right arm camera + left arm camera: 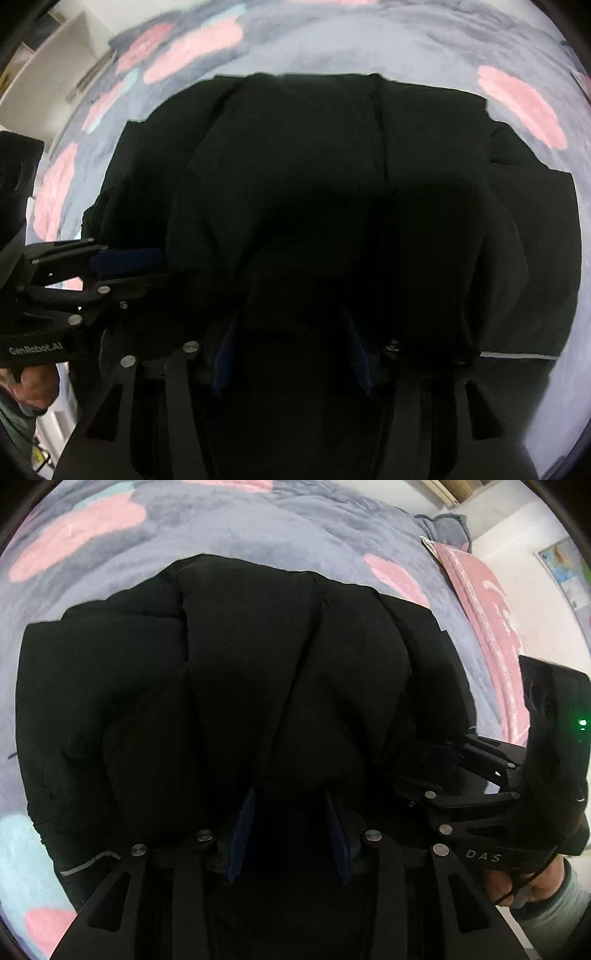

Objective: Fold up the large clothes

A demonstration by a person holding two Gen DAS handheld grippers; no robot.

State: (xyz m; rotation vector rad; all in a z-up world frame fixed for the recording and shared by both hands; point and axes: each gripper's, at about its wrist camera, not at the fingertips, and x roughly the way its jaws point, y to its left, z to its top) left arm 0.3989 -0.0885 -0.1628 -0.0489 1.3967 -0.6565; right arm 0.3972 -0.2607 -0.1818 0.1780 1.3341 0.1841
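Black garment (240, 672) lies folded in bulky pile on grey-pink blanket (258, 528); left gripper (291, 827) and right gripper (291, 354) both spread, pads clear of cloth, nothing pinched; risk: puffy layers spring back, fold slumps; low jaws may snag top layer

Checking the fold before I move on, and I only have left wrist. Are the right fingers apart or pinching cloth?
Observer: Apart. The right gripper hangs over the black jacket with its fingers spread, and no fold shows between them.
Operator: What about the jacket's right side?
Observer: It lies flat on the blanket, with a grey reflective strip along the near edge.
Operator: Anything past the bed that way?
Observer: A white shelf unit stands beyond the bed, at the upper left of the right wrist view.
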